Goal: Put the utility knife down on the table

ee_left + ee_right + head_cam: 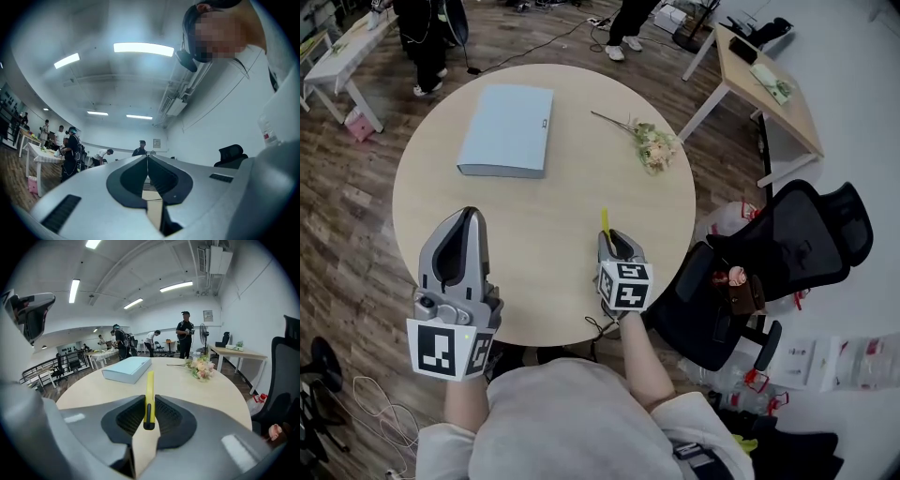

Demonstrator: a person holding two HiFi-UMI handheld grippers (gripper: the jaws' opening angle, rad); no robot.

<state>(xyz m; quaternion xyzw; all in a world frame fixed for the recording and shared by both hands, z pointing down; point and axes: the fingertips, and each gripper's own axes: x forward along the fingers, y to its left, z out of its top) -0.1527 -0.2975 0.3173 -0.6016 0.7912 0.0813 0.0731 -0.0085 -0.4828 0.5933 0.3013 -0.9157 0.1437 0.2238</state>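
Between the jaws of the right gripper (pixel 615 240), clamped on edge: the yellow utility knife (pixel 149 392). Sits with its black rear end in the gap and pokes forward past the tips. In the head view shows only as a yellow tip, the rest hidden under the jaws; blade not made out. Hangs over the near part of the round table (pixel 581 202); contact with the top impossible to judge. Well to the side, the left gripper (pixel 470 217), jaws pressed together on nothing. Farther off on the table, a pale blue binder (pixel 508 129) and a flower bunch (pixel 654 145)
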